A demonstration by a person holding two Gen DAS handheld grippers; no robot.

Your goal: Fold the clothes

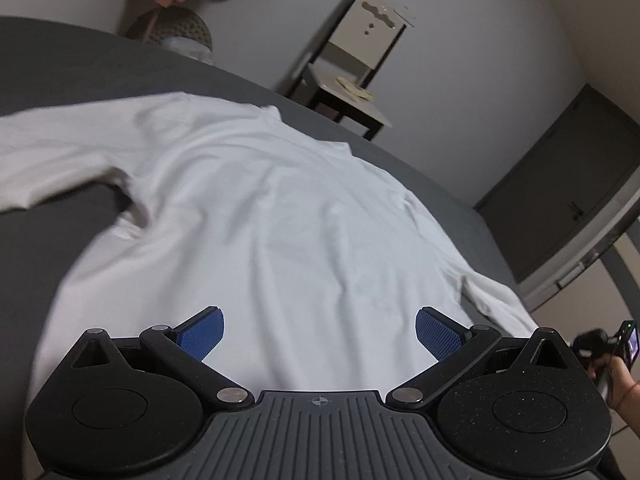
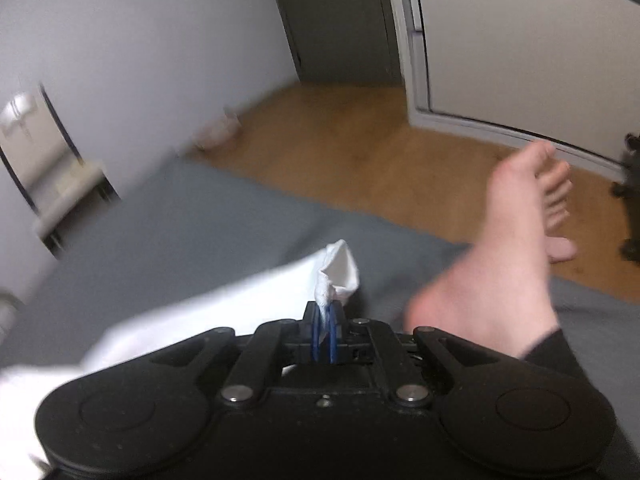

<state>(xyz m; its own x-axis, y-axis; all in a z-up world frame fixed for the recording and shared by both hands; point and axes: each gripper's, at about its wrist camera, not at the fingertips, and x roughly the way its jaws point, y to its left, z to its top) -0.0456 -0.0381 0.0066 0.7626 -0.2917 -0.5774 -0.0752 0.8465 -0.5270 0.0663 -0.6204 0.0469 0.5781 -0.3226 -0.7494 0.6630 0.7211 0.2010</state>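
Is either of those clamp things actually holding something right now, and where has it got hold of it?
Yes. The right hand-held gripper is shut on a bunched edge of the white shirt; which part cannot be told. The left hand-held gripper is open above the shirt, holding nothing.

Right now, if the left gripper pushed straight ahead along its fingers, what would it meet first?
Most likely the white shirt spread on the bed; the open left gripper points straight over its body, though height above it is unclear.

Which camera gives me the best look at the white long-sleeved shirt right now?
The left wrist view: the white long-sleeved shirt lies spread across the grey bed sheet, body and both sleeves visible beyond the open left tongs. The right wrist view shows only a blurred sleeve, its bunched end pinched in the shut right tongs.
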